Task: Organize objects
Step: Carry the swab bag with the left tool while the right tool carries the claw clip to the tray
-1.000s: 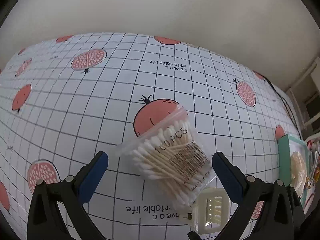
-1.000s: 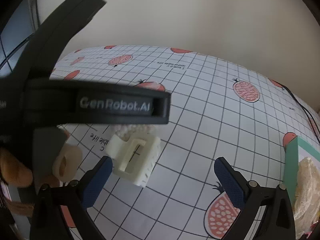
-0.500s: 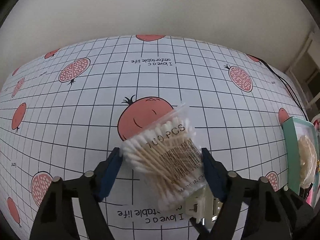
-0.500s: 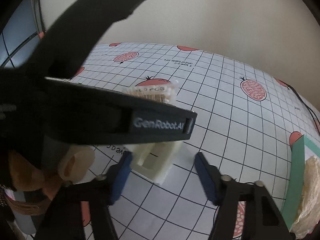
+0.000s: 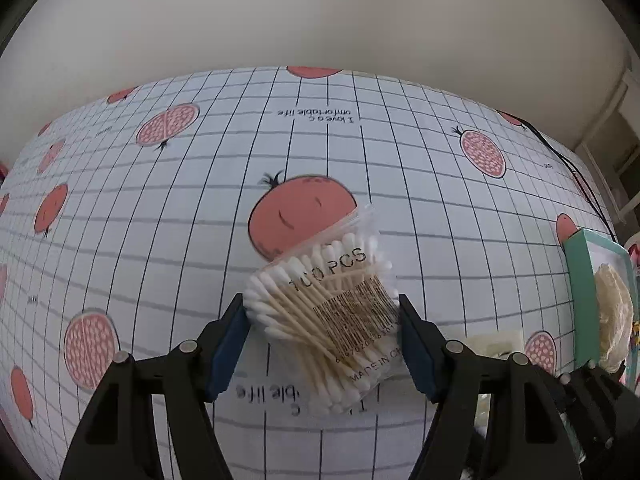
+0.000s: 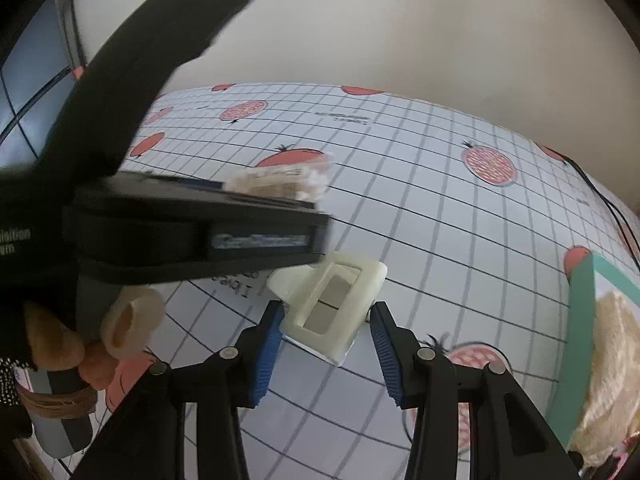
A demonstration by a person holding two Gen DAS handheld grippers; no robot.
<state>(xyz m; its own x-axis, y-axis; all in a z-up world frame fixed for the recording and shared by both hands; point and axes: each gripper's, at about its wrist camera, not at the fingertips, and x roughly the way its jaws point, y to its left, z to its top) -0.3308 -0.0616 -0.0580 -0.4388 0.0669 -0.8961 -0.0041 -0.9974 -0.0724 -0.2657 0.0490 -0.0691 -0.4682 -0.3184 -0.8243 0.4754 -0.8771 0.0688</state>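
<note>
A clear bag of cotton swabs (image 5: 332, 312), marked "100 PCS", sits between the blue pads of my left gripper (image 5: 322, 320), which is shut on it above the pomegranate-print tablecloth (image 5: 160, 220). The bag's end also shows in the right wrist view (image 6: 280, 180), held by the black left gripper body. A cream plastic hair claw clip (image 6: 332, 304) lies on the tablecloth (image 6: 460, 240). My right gripper (image 6: 326, 328) has its blue pads against both sides of the clip.
A teal-rimmed tray (image 5: 580, 288) holding a cream fluffy item (image 5: 612, 312) stands at the right edge; it also shows in the right wrist view (image 6: 580, 320). A black cable (image 5: 576, 176) runs along the far right. A wall rises behind the table.
My left gripper closed on the swab bag and lifted it slightly. My right gripper closed in from wide open onto the hair clip.
</note>
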